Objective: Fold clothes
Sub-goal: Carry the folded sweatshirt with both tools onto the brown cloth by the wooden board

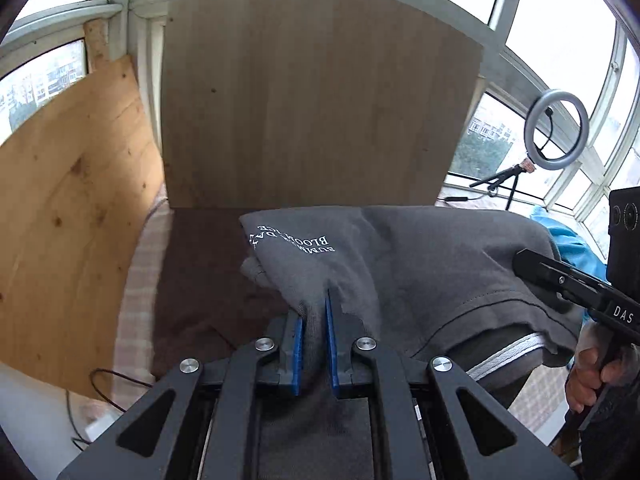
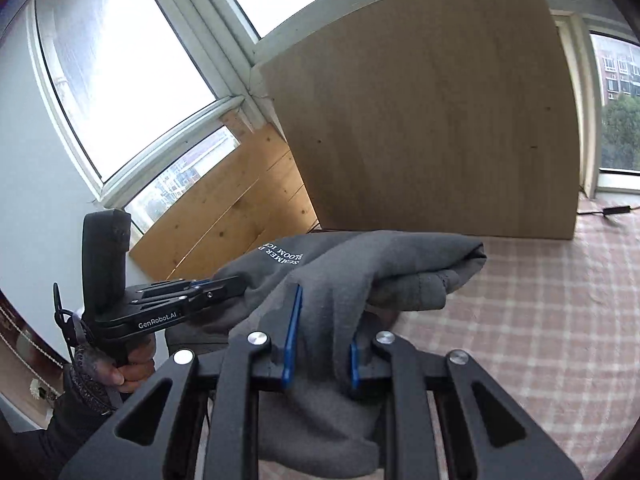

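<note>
Grey garment (image 1: 420, 248), white lettering; blue gripper pads (image 1: 297, 354); pink-and-white checked cloth (image 2: 540, 300); tan boards (image 1: 312, 100).

the grey printed cotton garment (image 1: 400, 264) hangs bunched between the left gripper (image 1: 316, 320) and the right gripper (image 2: 324, 336), a fold of it in each one's jaws, above the checked cloth-covered desk (image 2: 540, 320). a tall brown wooden board (image 1: 312, 100) stands behind it; a pale plywood sheet (image 1: 72, 208) leans left of that board, a round ring light on a tripod (image 1: 556, 136) to its right.
</note>
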The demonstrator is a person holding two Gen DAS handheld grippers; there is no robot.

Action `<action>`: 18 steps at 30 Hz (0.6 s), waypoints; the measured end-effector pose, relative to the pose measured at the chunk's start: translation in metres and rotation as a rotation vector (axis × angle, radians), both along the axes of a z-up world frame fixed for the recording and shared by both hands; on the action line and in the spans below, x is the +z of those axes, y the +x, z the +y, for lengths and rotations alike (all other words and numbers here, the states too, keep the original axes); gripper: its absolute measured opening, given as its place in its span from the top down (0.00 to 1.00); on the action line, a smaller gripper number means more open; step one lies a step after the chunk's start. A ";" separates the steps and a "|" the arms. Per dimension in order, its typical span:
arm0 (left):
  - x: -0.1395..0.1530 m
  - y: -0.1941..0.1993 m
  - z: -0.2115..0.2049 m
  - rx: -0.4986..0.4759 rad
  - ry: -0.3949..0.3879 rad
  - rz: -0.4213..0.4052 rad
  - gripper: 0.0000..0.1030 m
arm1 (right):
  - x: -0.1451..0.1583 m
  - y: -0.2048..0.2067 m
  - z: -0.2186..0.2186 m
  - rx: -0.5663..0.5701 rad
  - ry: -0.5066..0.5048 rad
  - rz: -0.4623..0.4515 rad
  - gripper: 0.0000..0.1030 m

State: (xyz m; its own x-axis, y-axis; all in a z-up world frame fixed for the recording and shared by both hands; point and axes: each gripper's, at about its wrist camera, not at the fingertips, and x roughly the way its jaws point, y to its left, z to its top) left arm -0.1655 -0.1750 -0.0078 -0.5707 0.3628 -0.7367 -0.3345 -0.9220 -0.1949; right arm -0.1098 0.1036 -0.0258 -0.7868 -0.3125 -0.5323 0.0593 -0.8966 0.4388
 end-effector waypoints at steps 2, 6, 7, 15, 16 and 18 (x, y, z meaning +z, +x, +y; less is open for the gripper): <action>0.002 -0.020 -0.019 0.013 -0.029 0.017 0.92 | -0.002 -0.028 -0.015 0.013 0.017 0.001 0.82; -0.005 -0.052 -0.042 0.025 -0.081 0.032 0.92 | -0.011 -0.077 -0.037 0.031 0.029 -0.008 0.82; -0.009 -0.058 -0.045 0.024 -0.095 0.034 0.92 | -0.015 -0.087 -0.039 0.033 0.026 -0.013 0.82; -0.088 -0.099 -0.065 0.020 -0.259 -0.063 0.91 | -0.087 -0.124 -0.047 0.030 0.032 -0.148 0.82; -0.106 -0.102 -0.066 0.018 -0.301 -0.097 0.92 | -0.104 -0.122 -0.045 0.027 0.032 -0.193 0.82; -0.130 -0.103 -0.068 0.020 -0.349 -0.143 0.91 | -0.137 -0.115 -0.043 0.017 0.036 -0.285 0.82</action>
